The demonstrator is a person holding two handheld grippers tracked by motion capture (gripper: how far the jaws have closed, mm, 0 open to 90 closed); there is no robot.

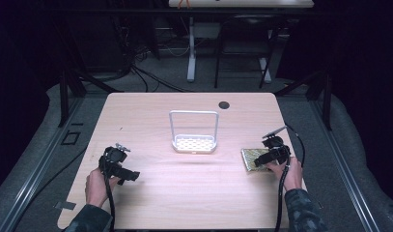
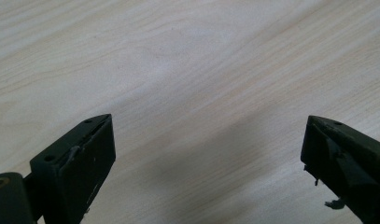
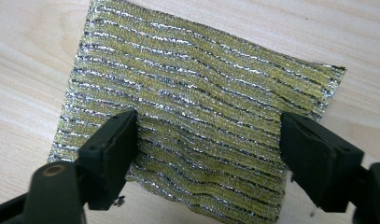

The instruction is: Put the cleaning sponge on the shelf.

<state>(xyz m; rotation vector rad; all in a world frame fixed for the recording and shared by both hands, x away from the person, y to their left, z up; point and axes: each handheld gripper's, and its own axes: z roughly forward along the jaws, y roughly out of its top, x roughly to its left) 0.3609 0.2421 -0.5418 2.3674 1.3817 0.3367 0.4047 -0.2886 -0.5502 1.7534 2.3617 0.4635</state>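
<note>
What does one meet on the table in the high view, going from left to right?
Left gripper → white wire rack with a perforated base → gold and silver striped scouring cloth, with the right gripper over it.

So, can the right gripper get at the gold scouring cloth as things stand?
Probably yes: the right gripper hangs right over the cloth, jaws open on either side of it, with nothing between them.

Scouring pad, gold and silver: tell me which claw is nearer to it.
Right. The right claw hangs open directly over the scouring pad, its jaws straddling the near edge. The left claw sits open above bare table, across the tabletop, beyond the white rack.
</note>
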